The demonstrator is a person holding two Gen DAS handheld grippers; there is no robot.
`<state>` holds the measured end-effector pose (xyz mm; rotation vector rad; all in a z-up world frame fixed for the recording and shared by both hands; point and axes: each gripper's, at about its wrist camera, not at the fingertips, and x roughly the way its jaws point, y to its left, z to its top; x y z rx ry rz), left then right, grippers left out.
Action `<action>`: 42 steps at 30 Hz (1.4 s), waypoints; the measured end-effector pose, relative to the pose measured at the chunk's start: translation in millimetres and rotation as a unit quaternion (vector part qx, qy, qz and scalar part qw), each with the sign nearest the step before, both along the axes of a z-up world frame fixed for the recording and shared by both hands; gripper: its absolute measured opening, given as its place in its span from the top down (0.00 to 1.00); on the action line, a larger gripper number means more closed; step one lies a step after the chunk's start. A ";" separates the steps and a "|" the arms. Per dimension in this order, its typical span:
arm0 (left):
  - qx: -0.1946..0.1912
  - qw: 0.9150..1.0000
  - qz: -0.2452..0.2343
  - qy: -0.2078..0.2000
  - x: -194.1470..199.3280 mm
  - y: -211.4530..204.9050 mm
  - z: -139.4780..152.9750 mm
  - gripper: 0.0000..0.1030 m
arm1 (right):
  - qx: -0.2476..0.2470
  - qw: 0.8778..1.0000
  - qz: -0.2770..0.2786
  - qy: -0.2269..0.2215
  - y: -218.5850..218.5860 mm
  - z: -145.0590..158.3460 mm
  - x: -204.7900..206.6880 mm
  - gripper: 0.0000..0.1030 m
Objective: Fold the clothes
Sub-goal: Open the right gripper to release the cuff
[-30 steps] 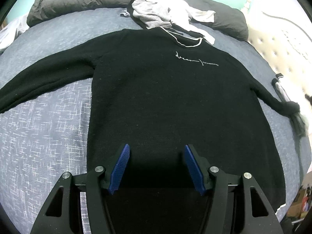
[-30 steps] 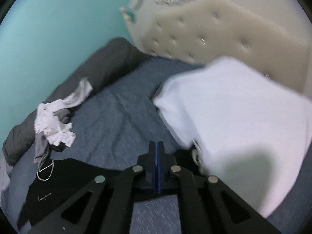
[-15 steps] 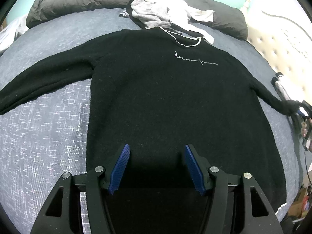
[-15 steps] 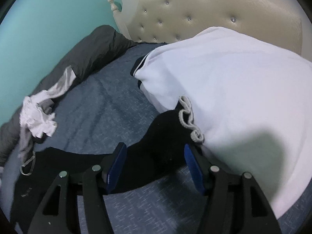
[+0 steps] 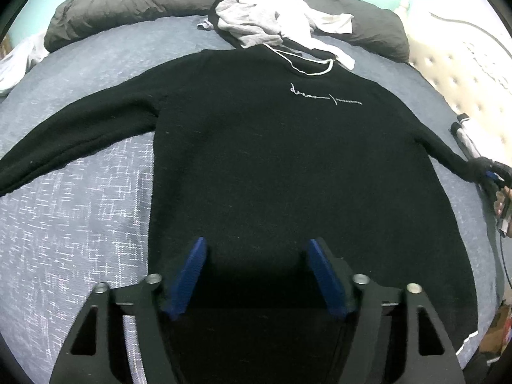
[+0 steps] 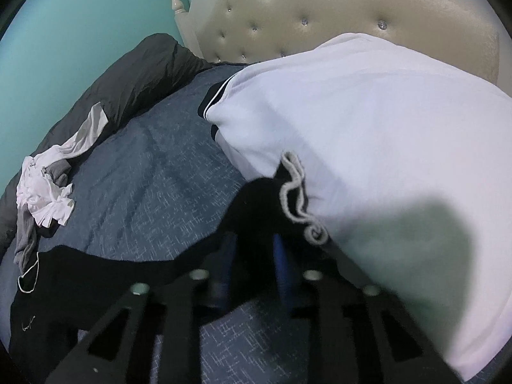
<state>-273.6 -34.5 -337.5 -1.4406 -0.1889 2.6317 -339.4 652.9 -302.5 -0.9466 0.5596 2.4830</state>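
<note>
between blue pads of right gripper [image 6: 252, 256]: black sleeve cuff, jaws narrowed around it, contact blurred, grip uncertain. white pillow [image 6: 384, 147] just right of cuff, tufted headboard [image 6: 320, 9] far behind. left gripper [image 5: 257, 256] spread wide, nothing between pads, over near hem of black sweater [image 5: 281, 160]. sweater flat, front up, on blue-grey bedspread [image 5: 80, 211], sleeves out left and right. crumpled grey-white clothes [image 5: 272, 22] at far collar.

A teal wall [image 6: 73, 32] meets a cream tufted headboard [image 6: 320, 12] with what may be a wooden bedpost [image 6: 177, 3], above a blue-grey bedspread [image 6: 153, 185].
</note>
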 end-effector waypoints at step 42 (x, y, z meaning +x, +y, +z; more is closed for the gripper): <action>0.006 1.000 0.002 0.003 4.5 -2.6 2.4 0.24 | -0.026 0.999 0.004 0.033 -5.7 -2.1 17.0 0.44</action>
